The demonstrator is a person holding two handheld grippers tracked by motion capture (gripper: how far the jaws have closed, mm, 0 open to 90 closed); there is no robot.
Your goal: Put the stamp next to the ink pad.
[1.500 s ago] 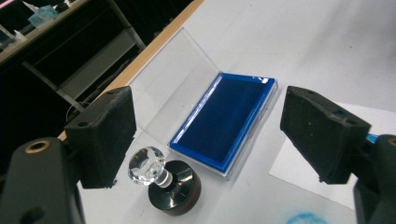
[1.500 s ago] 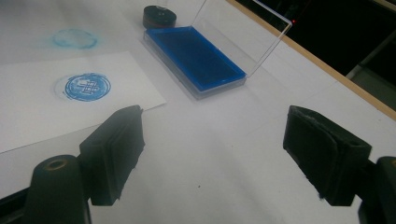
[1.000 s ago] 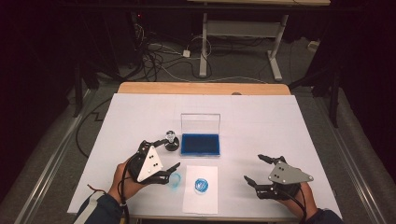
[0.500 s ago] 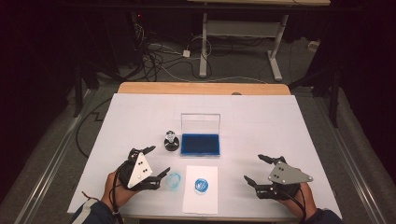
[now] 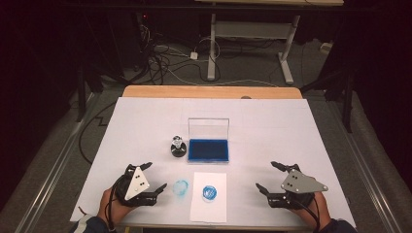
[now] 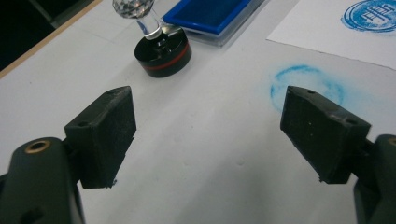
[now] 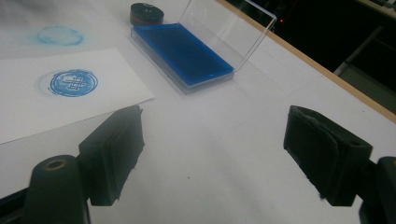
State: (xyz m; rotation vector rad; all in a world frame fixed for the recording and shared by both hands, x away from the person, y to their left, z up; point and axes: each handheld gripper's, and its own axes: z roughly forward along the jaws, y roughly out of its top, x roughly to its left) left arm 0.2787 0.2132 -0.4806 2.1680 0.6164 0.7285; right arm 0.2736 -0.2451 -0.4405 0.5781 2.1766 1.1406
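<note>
The stamping job looks done. Both tongs, the left tongs (image 5: pixel 154 177) and the right tongs (image 5: pixel 267 178), are wide open and hold nothing. The stamp (image 5: pixel 178 147) stands on the table (image 5: pixel 145 121) just left of the ink pad (image 5: pixel 209 150). It is round and black with a shiny clear knob. The paper (image 5: pixel 209 213) has a blue round mark (image 5: pixel 210 192). A smudgy blue ring (image 5: pixel 181 188) sits beside it. Next, I think, the clear lid (image 5: pixel 208 128) needs shutting gently.

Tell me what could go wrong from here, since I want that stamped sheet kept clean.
The left gripper sits open beside a blue ink smear on the table cover; its fingers could drag ink onto the paper. The ink pad lies open, so a passing sleeve might catch it. The stamp stands close and could be knocked.
</note>
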